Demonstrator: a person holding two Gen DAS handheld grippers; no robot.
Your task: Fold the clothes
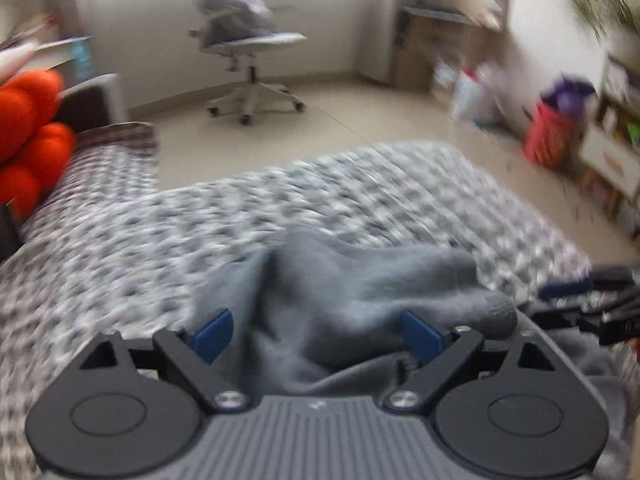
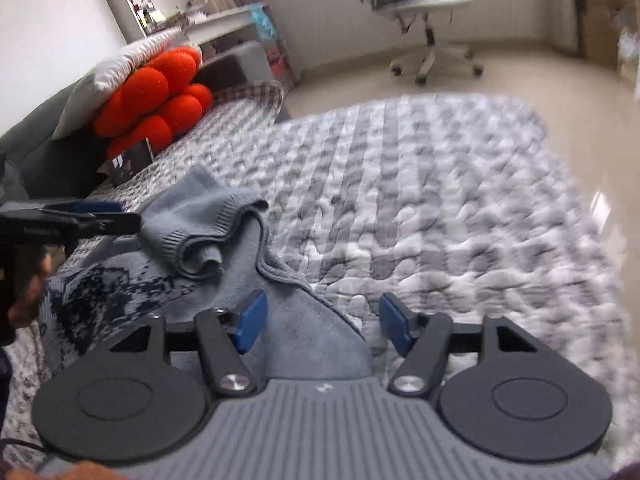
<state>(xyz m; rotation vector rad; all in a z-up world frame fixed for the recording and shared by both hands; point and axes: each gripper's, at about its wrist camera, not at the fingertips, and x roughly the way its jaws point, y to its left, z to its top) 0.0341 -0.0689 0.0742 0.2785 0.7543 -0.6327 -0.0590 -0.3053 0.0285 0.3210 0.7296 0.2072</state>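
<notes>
Sweater [image 2: 224,240] sits low and left of centre in my right view, a grey knit bunched on the quilt [image 2: 440,200], one ribbed end rolled over on itself. Both grippers are over it with jaws wide and nothing pinched: my left gripper [image 1: 314,334] has cloth heaped between its blue pads [image 1: 212,334] without closing on it, my right gripper [image 2: 320,322] hangs above the sweater's near edge. I judge this the early step, spreading the garment before any fold. Next I would need to find two edges or corners, close on them and pull flat; blur hides the exact hems, so I would go slowly.
</notes>
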